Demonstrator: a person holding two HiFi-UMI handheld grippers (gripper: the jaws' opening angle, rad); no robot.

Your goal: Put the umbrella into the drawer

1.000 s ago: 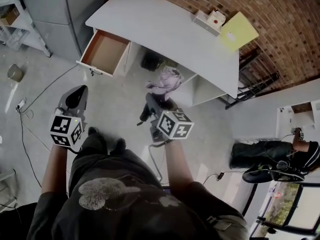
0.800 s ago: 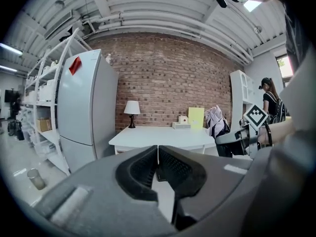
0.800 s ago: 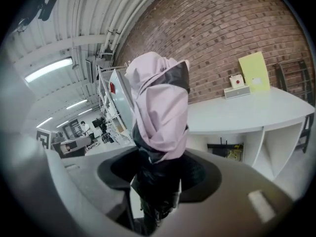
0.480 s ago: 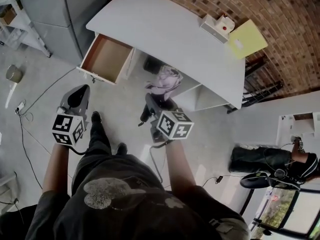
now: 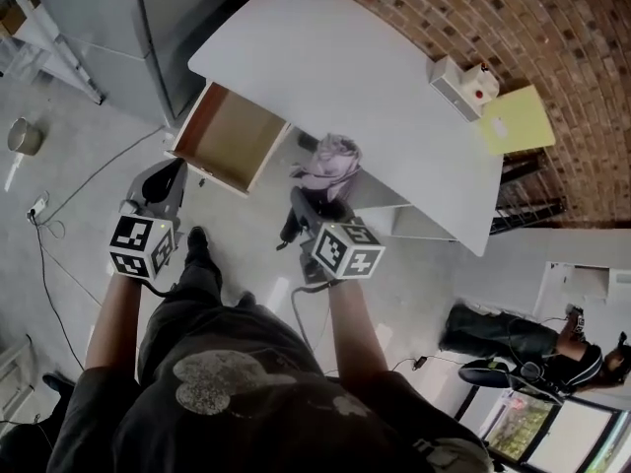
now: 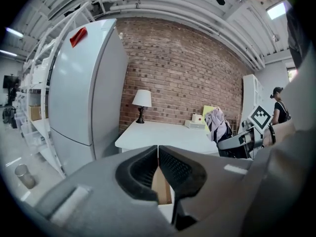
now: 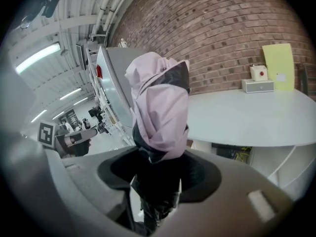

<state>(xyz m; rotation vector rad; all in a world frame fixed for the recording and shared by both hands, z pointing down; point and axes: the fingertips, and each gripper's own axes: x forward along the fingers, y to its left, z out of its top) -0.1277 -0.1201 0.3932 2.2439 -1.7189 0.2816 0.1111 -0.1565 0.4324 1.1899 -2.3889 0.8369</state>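
A folded pink and black umbrella (image 5: 331, 162) (image 7: 159, 111) stands up out of my right gripper (image 5: 314, 202) (image 7: 158, 176), whose jaws are shut on its dark handle end. It hangs just in front of the white desk (image 5: 345, 77). The desk's wooden drawer (image 5: 231, 137) is pulled open to the left of the umbrella, and nothing shows inside it. My left gripper (image 5: 165, 180) (image 6: 158, 149) is shut and holds nothing, near the drawer's front left corner. The left gripper view also shows the umbrella (image 6: 216, 124) at the right.
On the desk stand a lamp (image 6: 142, 100), a white box with a red button (image 5: 463, 84) and a yellow sheet (image 5: 517, 121). A grey fridge (image 5: 148, 18) stands left of the desk. Cables (image 5: 54, 205) lie on the floor, and a person (image 5: 513, 338) is at the lower right.
Both grippers have moved forward toward the desk, the right one carrying the umbrella. The open drawer now lies closer to them.
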